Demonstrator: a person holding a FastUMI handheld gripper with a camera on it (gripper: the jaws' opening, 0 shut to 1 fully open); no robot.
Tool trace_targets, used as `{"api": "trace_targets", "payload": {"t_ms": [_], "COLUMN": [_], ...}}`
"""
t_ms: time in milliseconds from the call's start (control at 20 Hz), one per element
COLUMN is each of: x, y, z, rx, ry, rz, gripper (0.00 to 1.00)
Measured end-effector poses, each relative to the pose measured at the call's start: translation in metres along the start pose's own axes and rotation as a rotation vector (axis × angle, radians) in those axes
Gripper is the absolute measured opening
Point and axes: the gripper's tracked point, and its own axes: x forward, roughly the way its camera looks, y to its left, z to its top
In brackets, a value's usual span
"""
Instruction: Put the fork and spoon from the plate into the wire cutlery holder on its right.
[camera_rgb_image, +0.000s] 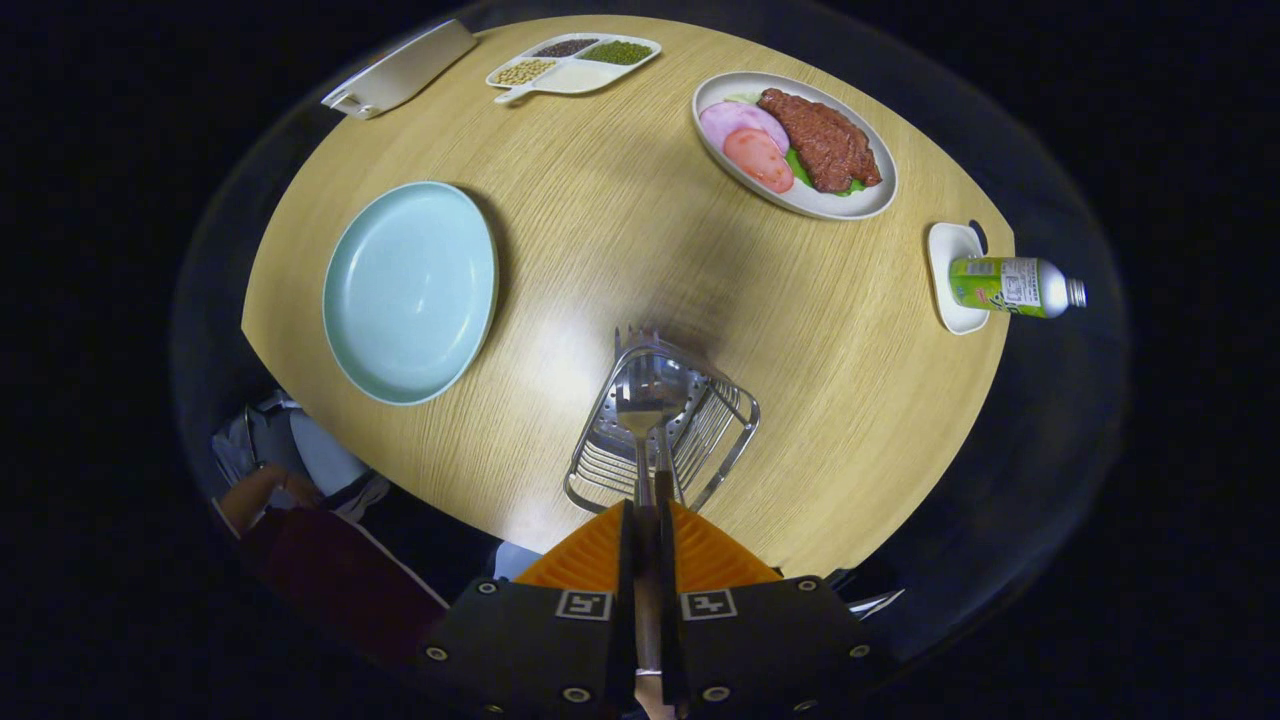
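gripper clamped on spoon handle | spoon's long axis points straight ahead, bowl above wire cutlery holder | we lower next

Plate left of wire holder; food plate beyond.

Black gripper body, ribbed fingers, square tag markings, silver screws
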Motion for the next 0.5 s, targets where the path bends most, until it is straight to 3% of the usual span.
{"api": "trace_targets", "payload": {"t_ms": [100, 300, 400, 450, 500], "x": [-0.003, -0.02, -0.037, -0.047, -0.06], "y": [0.001, -0.008, -0.014, -0.016, -0.019], "z": [-0.004, -0.007, -0.004, -0.004, -0.002], "rx": [0.028, 0.106, 0.179, 0.221, 0.26], "ry": [-0.021, -0.137, -0.254, -0.318, -0.391], "rz": [0.008, 0.013, 0.025, 0.034, 0.038], "gripper": [0.14, 0.56, 0.65, 0.82, 0.85]}}
